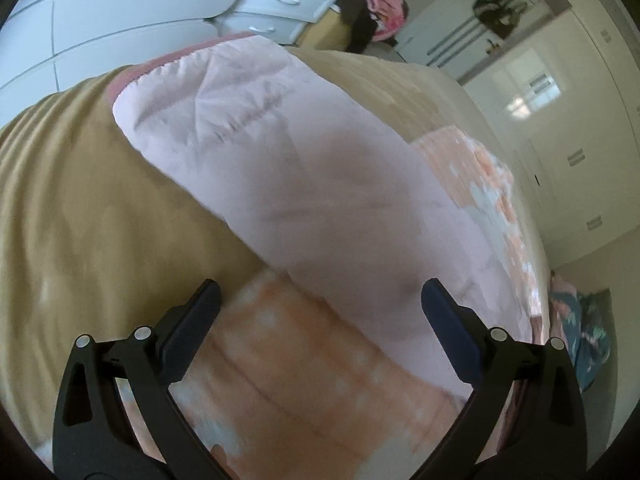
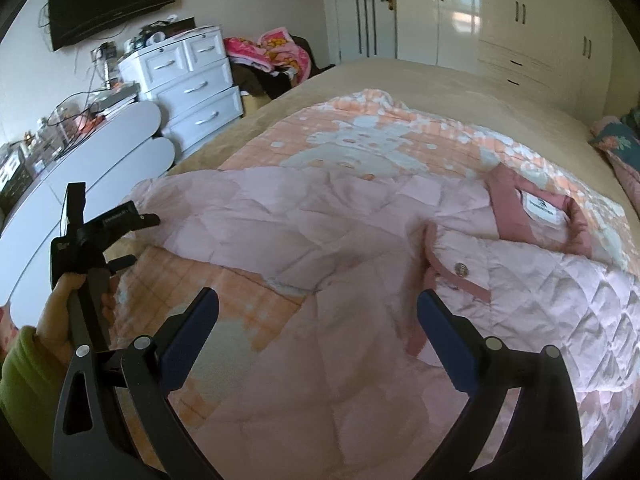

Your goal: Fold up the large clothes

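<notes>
So there's a big pale pink quilted jacket [image 2: 320,240] spread out on a bed, lying on top of an orange-and-white patterned blanket [image 2: 360,140] that itself sits on a tan bedspread [image 2: 400,76]. In the right wrist view the right gripper [image 2: 318,300] has its jaws spread wide and is holding nothing, and the jacket fills the space past the tips, running from about 10 o'clock all the way round to 4 o'clock. The darker pink collar [image 2: 536,216] with its white label [image 2: 543,210] sits up at roughly 2 o'clock, and a metal snap button [image 2: 461,269] shows on the front flap at about 3 o'clock, just beside the right-hand finger. The left gripper [image 2: 136,240] shows over at 9 o'clock in that same view, gripped by a hand [image 2: 60,312] in a green sleeve [image 2: 20,384], with its tips right by the jacket's sleeve [image 1: 280,160]. In the left wrist view that gripper's jaws are also wide apart and empty, with the sleeve stretching from between the tips up toward 11 o'clock, a bit blurry. A white chest of drawers [image 2: 192,84] stands off the bed at 10 o'clock in the right view.
</notes>
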A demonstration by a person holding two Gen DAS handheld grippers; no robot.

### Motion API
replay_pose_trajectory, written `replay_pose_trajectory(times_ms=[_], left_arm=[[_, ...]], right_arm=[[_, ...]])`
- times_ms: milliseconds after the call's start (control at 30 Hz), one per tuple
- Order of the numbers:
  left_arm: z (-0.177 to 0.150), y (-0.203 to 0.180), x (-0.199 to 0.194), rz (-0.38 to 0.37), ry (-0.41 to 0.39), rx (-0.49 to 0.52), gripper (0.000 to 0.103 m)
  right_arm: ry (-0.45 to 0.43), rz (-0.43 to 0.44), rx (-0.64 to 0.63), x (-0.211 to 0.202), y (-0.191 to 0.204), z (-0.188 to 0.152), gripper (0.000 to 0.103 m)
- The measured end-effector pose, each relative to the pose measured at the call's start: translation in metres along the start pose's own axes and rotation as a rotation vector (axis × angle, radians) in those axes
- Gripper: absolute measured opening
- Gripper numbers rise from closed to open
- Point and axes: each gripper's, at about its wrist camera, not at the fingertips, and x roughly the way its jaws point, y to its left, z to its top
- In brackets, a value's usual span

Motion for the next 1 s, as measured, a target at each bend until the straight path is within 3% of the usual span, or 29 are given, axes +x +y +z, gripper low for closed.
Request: replay_pose_trajectory(times_ms=[300, 367, 433, 467, 500, 533, 833, 1000], left_arm=[[0.037, 0.004, 0.021, 0.034, -0.060, -0.050, 0.093], [0.042, 0.004, 0.022, 0.048, -0.081, -0.056, 0.078], [0.048, 0.007, 0.018, 0.066, -0.108, -0.062, 0.046], [0.050, 0.007, 0.015, 0.063, -0.112, -0.063, 0.037], [0.051, 0.006, 0.008, 0.064, -0.126, -0.057, 0.020], [0.052, 0.003, -0.002, 0.054, -0.152, -0.037, 0.015], [0.043, -0.072, -0.091, -0.041, -0.330, 0.145, 0.010], [0.030, -0.123, -0.131, -0.117, -0.376, 0.239, 0.009]], right_arm=[[-0.008, -0.070, 0.088, -0.021, -0.047, -0.013, 0.099], [-0.017, -0.086, 0.112, -0.029, -0.060, -0.016, 0.099], [-0.029, -0.107, 0.134, -0.038, -0.072, -0.019, 0.099], [-0.032, -0.113, 0.144, -0.041, -0.077, -0.021, 0.099], [-0.037, -0.119, 0.157, -0.045, -0.083, -0.023, 0.099], [-0.041, -0.124, 0.166, -0.049, -0.088, -0.025, 0.099], [-0.082, -0.135, 0.241, -0.084, -0.118, -0.036, 0.099], [-0.118, -0.135, 0.270, -0.108, -0.130, -0.041, 0.099]])
